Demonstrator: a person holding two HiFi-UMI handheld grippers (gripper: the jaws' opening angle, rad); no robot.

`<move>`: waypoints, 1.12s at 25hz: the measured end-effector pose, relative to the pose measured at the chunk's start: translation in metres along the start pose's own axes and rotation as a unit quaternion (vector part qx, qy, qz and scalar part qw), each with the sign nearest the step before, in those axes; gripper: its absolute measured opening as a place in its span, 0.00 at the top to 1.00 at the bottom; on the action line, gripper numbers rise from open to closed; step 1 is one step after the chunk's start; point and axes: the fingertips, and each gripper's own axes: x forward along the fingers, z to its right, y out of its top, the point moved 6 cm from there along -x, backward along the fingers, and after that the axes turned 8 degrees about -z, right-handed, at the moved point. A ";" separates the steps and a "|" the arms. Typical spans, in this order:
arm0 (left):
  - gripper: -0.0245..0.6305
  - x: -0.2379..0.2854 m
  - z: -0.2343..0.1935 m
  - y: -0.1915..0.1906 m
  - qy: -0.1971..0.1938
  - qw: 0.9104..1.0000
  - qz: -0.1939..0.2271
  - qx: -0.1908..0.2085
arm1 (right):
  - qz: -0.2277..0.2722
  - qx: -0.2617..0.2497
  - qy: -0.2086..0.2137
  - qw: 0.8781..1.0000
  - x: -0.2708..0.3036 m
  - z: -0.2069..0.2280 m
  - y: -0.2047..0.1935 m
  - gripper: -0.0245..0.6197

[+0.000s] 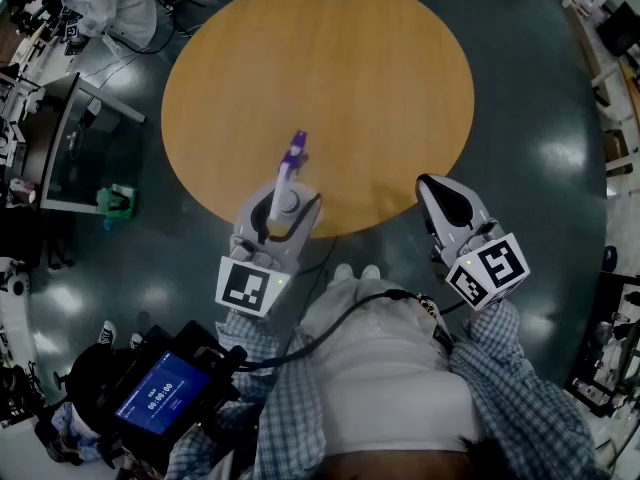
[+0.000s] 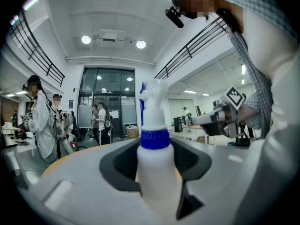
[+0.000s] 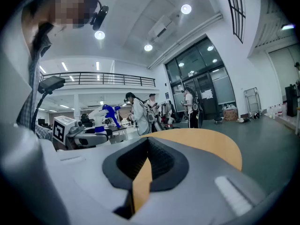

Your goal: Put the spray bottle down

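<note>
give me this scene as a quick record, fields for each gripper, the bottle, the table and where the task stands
left gripper: jaws closed on the spray bottle, at the table's near edge
spray bottle: white body, blue collar, upright
right gripper: jaws together, nothing held, at the table's near edge
table: round, wooden top
task state: bottle not yet released; whether its base touches the table cannot be told

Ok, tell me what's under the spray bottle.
The near edge of the wooden table lies beneath the spray bottle, which the left gripper holds. The gripper covers the bottle's base, so contact cannot be seen.
</note>
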 end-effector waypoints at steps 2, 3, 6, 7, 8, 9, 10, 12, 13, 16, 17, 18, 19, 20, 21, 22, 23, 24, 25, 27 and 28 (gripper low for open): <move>0.67 0.000 0.000 0.000 0.000 1.000 0.001 0.000 | 0.000 0.000 0.000 1.000 0.001 0.000 0.000 0.96; 0.67 0.001 0.000 0.000 0.000 1.000 0.001 0.000 | 0.000 0.000 0.001 1.000 0.001 0.001 0.000 0.96; 0.67 0.001 0.000 0.000 0.001 1.000 0.000 -0.002 | -0.002 0.000 0.002 1.000 0.002 0.001 0.000 0.96; 0.67 0.001 -0.001 0.000 0.002 1.000 0.000 -0.001 | -0.002 0.000 0.002 1.000 0.002 0.002 0.000 0.96; 0.67 0.001 -0.001 0.000 0.002 1.000 0.000 0.000 | -0.003 0.000 0.002 1.000 0.002 0.002 0.000 0.96; 0.67 0.001 -0.001 0.001 0.003 1.000 0.000 0.000 | -0.003 0.000 0.003 1.000 0.003 0.002 0.000 0.96; 0.67 0.001 -0.001 0.001 0.003 1.000 0.001 0.000 | -0.003 0.000 0.003 1.000 0.002 0.002 0.001 0.96; 0.67 0.002 -0.001 0.002 0.004 1.000 0.000 -0.002 | -0.004 0.000 0.004 1.000 0.003 0.002 0.001 0.96; 0.67 0.002 -0.002 0.002 0.005 1.000 0.000 -0.003 | -0.003 0.001 0.005 1.000 0.003 0.001 0.002 0.96; 0.67 0.002 -0.005 0.002 0.010 1.000 -0.002 -0.003 | -0.002 0.010 0.009 1.000 0.002 0.000 0.002 0.96; 0.67 0.002 -0.006 0.003 0.013 1.000 -0.003 -0.002 | -0.002 0.014 0.011 1.000 0.002 -0.001 0.002 0.96; 0.67 0.001 -0.008 0.003 0.017 1.000 -0.004 -0.001 | -0.001 0.017 0.013 1.000 0.001 -0.001 0.002 0.96; 0.67 0.001 -0.012 0.005 0.020 1.000 -0.004 0.001 | -0.001 0.019 0.014 1.000 0.002 -0.002 0.003 0.96; 0.67 0.001 -0.015 0.008 0.024 1.000 -0.002 0.002 | -0.001 0.020 0.016 1.000 0.003 -0.003 0.005 0.96; 0.67 0.000 -0.019 0.010 0.028 1.000 0.001 0.004 | -0.002 0.020 0.017 1.000 0.004 -0.004 0.005 0.96; 0.67 0.000 -0.021 0.012 0.031 0.999 0.004 0.005 | -0.004 0.021 0.017 1.000 0.004 -0.004 0.005 0.96; 0.67 0.001 -0.022 0.013 0.034 0.999 0.006 0.006 | -0.006 0.023 0.016 1.000 0.003 -0.003 0.004 0.96; 0.67 0.003 -0.023 0.014 0.036 0.999 0.008 0.006 | -0.008 0.026 0.015 1.000 0.002 0.000 0.001 0.96; 0.67 0.007 -0.022 0.013 0.037 0.999 0.009 0.006 | -0.009 0.028 0.014 0.999 0.002 0.004 -0.002 0.96; 0.67 0.019 -0.024 0.009 0.038 0.999 0.009 0.006 | -0.013 0.030 0.012 0.999 0.005 0.016 -0.008 0.96; 0.67 0.026 -0.026 0.007 0.038 0.999 0.008 0.006 | -0.015 0.029 0.011 0.999 0.009 0.023 -0.010 0.96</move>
